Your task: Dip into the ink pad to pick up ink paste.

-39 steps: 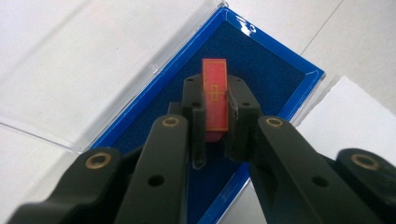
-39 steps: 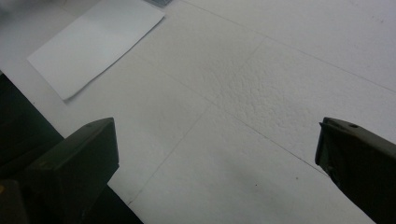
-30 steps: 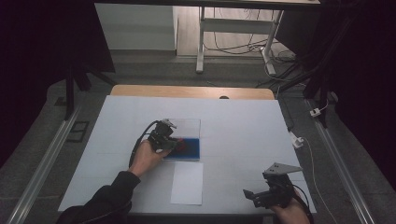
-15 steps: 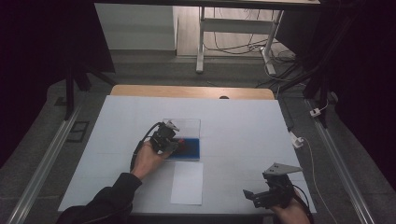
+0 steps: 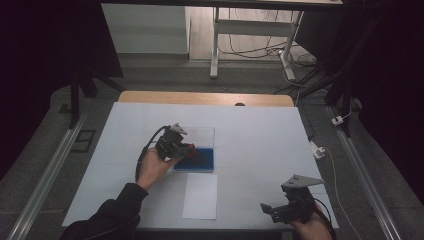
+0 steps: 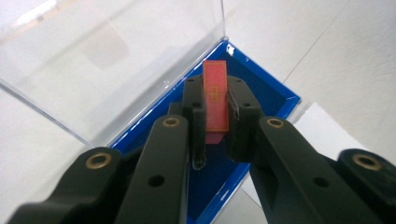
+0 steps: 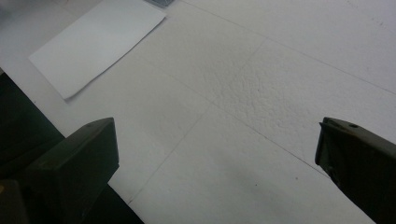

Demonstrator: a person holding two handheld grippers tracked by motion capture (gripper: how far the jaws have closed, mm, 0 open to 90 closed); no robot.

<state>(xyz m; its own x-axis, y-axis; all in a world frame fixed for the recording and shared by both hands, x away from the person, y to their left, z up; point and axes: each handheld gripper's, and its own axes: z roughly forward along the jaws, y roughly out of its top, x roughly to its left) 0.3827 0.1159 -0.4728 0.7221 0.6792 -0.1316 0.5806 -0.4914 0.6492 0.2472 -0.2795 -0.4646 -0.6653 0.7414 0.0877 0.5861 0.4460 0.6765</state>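
A shallow blue tray (image 5: 200,160) lies at the table's middle with a clear lid (image 5: 199,136) standing open behind it. My left gripper (image 5: 187,148) hovers at the tray's left edge, shut on a small red card (image 6: 215,95) with a gold border. In the left gripper view the card stands upright between the jaws, over the blue tray (image 6: 268,90), and the clear lid (image 6: 112,56) rises to the left. My right gripper (image 5: 270,209) rests near the table's front right edge, open, with nothing between its jaws.
A white paper sheet (image 5: 201,195) lies in front of the tray, and it also shows far left as the sheet (image 7: 95,43) in the right gripper view. The table's front edge (image 7: 107,186) runs close under the right gripper.
My left gripper with the red card has shifted slightly over the tray's left edge. The right gripper has not moved.
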